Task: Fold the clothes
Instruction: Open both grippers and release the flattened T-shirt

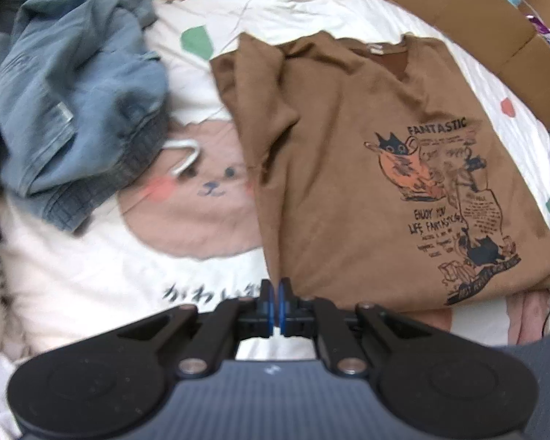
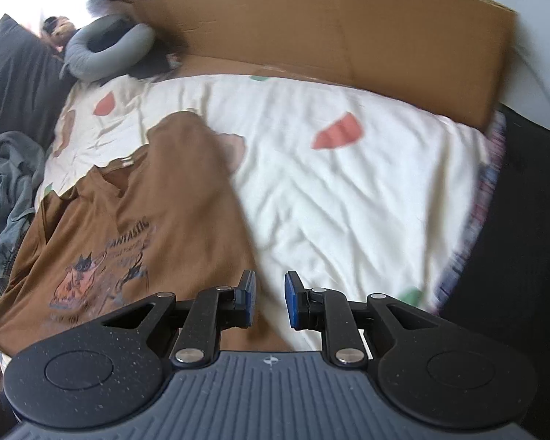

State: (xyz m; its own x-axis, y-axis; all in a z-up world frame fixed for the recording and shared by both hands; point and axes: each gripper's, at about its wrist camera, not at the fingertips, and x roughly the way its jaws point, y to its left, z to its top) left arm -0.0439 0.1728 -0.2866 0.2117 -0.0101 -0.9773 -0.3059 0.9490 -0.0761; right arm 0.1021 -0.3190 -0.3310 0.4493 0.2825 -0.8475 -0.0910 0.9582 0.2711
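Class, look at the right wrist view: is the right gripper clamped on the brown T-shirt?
No: the right gripper has open jaws, nothing between them, above the brown T-shirt.

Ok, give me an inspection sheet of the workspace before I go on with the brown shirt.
Surface: cream bedspread with bear and fruit prints, wrinkled.
Job's things: brown printed T-shirt lying print up, its left side folded in; crumpled denim garment beside it, not folded.
Clutter: white hanger hook sticking out from under the denim; grey neck pillow at the far end.
Grippers: left gripper shut at the shirt's near edge, a hold cannot be told; right gripper open, nothing between the jaws, over the shirt's right edge.
Cables: nothing clearly seen.
Surroundings: cardboard box along the far side of the bed.
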